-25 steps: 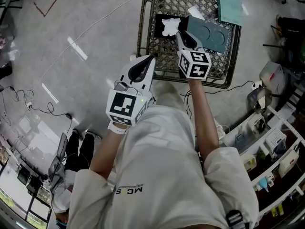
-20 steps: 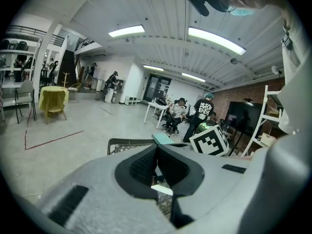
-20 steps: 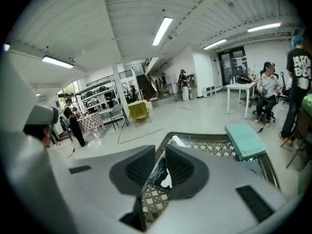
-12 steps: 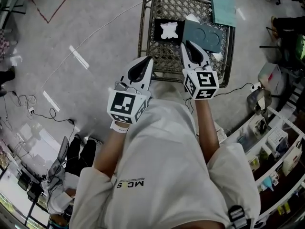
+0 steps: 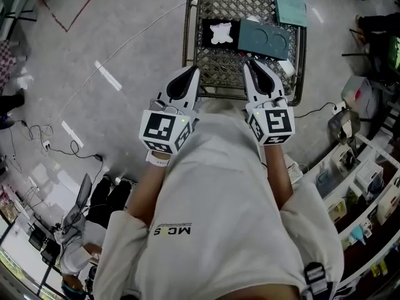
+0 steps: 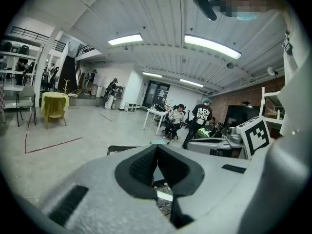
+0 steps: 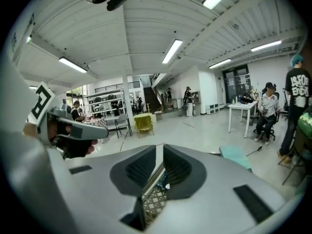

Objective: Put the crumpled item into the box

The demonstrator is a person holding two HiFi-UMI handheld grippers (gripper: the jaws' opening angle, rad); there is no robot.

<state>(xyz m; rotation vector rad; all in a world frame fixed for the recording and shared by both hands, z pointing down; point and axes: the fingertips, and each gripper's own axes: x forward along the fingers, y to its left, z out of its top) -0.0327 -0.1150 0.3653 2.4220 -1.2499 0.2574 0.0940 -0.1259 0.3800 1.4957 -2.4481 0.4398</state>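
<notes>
A white crumpled item (image 5: 220, 33) lies inside an open black box (image 5: 206, 42) in a metal mesh cart (image 5: 189, 24). A teal lid (image 5: 269, 40) rests beside the box on its right. Both grippers hang at the cart's near edge, short of the box. My left gripper (image 5: 194, 71) is shut and holds nothing; in the left gripper view its tips (image 6: 156, 147) meet, with mesh showing below. My right gripper (image 5: 250, 62) is also shut and holds nothing; in its own view the right gripper (image 7: 159, 147) points over the cart's rim (image 7: 156, 177).
A teal board (image 5: 289, 4) lies across the cart's far right corner. A white cable (image 5: 125, 39) runs over the concrete floor on the left. Shelves (image 5: 369, 186) with small goods stand at the right. People sit at a table (image 6: 158, 115) far off.
My right gripper has drawn back from over the box to the cart's near edge. The left gripper rose slightly beside it. The crumpled item stays in the box.
</notes>
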